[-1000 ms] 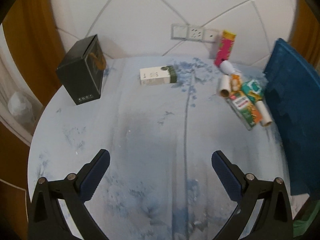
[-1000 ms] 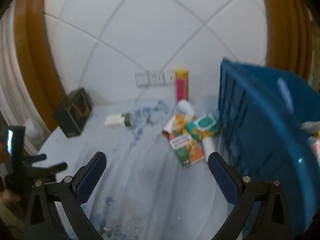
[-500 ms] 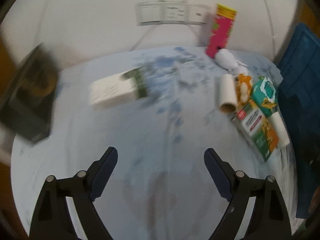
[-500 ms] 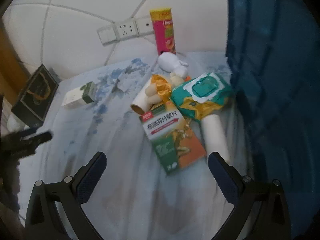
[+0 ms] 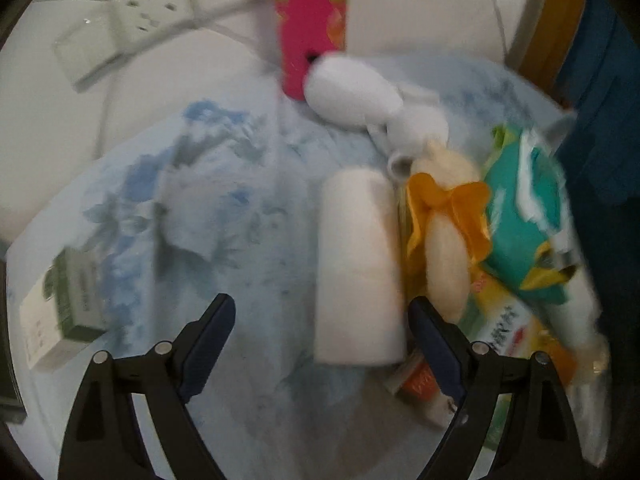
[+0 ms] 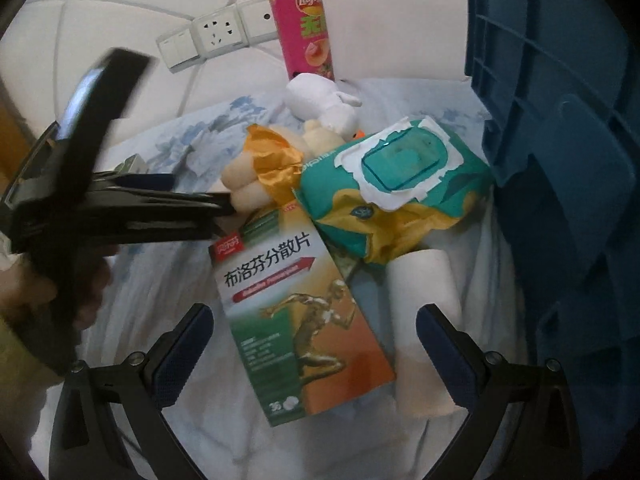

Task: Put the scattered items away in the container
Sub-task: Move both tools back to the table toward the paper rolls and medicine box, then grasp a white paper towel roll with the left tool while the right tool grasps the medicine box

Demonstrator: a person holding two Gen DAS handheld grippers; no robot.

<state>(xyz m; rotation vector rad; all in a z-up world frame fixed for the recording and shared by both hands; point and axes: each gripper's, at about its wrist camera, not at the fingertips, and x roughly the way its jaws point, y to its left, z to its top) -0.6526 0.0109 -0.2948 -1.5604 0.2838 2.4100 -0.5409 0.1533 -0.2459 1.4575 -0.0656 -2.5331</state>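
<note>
Left hand-held gripper (image 5: 322,318) tilted steeply down, jaws astride paper roll (image 5: 358,268)

Your left gripper (image 5: 322,316) has bare cloth (image 5: 240,240) on its left side, open up to the green box (image 5: 60,304) at the left edge. Its jaws have just narrowed; the white roll (image 5: 356,264) lies between them, not pinched. To the right it's packed: plush (image 5: 444,232), wipes (image 5: 524,216), no gap. In the right wrist view the blue bin (image 6: 560,160) walls off the whole right side, the left gripper blocks mid-left, and the medicine box (image 6: 296,312) plus a second roll (image 6: 424,320) fill the space between the right gripper's (image 6: 314,336) spread jaws.
</note>
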